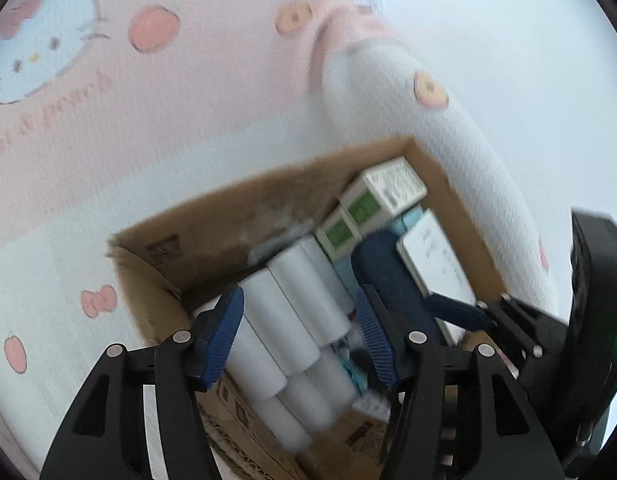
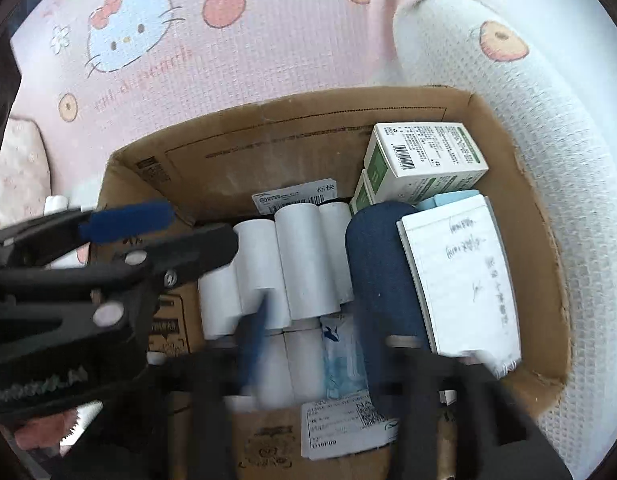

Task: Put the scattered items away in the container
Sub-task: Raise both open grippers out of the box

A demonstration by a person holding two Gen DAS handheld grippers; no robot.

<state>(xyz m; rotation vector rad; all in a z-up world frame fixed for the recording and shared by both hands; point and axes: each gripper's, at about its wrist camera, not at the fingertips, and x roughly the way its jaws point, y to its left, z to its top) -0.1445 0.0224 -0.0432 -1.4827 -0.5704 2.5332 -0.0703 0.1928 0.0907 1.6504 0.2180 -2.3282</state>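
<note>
An open cardboard box (image 1: 212, 228) (image 2: 268, 140) sits on a pink cartoon-print mat. Inside lie several white paper rolls (image 1: 292, 308) (image 2: 300, 260), a dark blue cylinder (image 1: 392, 276) (image 2: 380, 264), two green-and-white cartons (image 1: 384, 192) (image 2: 424, 156) and a white notepad (image 1: 436, 260) (image 2: 464, 276). My left gripper (image 1: 298, 336) is open and empty, just above the rolls; it also shows in the right wrist view (image 2: 160, 228). My right gripper (image 2: 324, 344) is blurred over the box's near side, open, with the blue cylinder between its fingers but not clamped; one of its fingers (image 1: 456, 312) shows in the left wrist view.
A white quilted bolster (image 1: 468, 152) (image 2: 548, 152) runs along the box's right side. A small white object (image 2: 56, 204) lies on the mat left of the box. The mat (image 1: 148, 120) (image 2: 268, 40) extends beyond the box.
</note>
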